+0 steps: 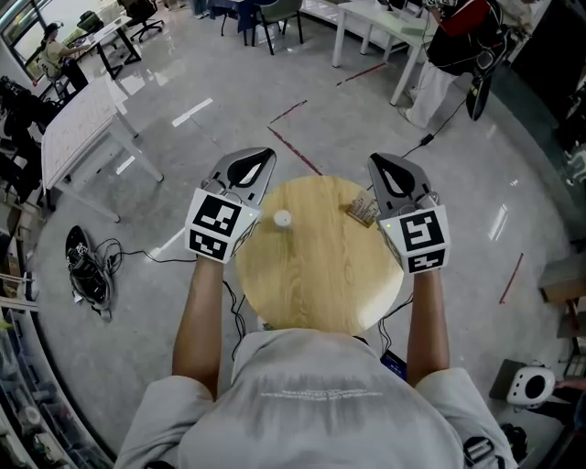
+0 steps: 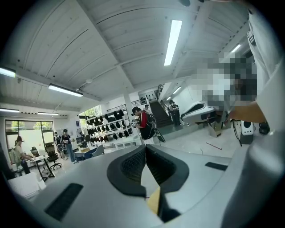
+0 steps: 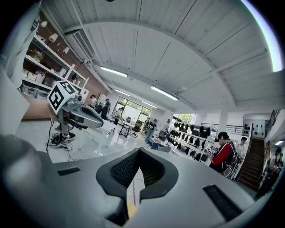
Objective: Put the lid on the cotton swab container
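In the head view a round wooden table [image 1: 311, 275] stands below me. On it lie a small white round lid [image 1: 282, 218] at the far left and the cotton swab container [image 1: 363, 211], clear with swabs inside, at the far right. My left gripper [image 1: 260, 158] hovers over the table's far left edge, shut and empty. My right gripper [image 1: 381, 162] hovers over the far right edge beside the container, also shut and empty. Each gripper view looks out level across the room: the left gripper [image 2: 144, 149] and right gripper [image 3: 139, 153] show jaws pressed together with nothing between them.
Grey floor surrounds the table. A white table [image 1: 78, 128] stands at the left, with cables and a dark bundle [image 1: 87, 270] on the floor near it. More desks and chairs [image 1: 375, 27] are farther back. A white device [image 1: 526, 385] sits at the lower right. People stand in the distance.
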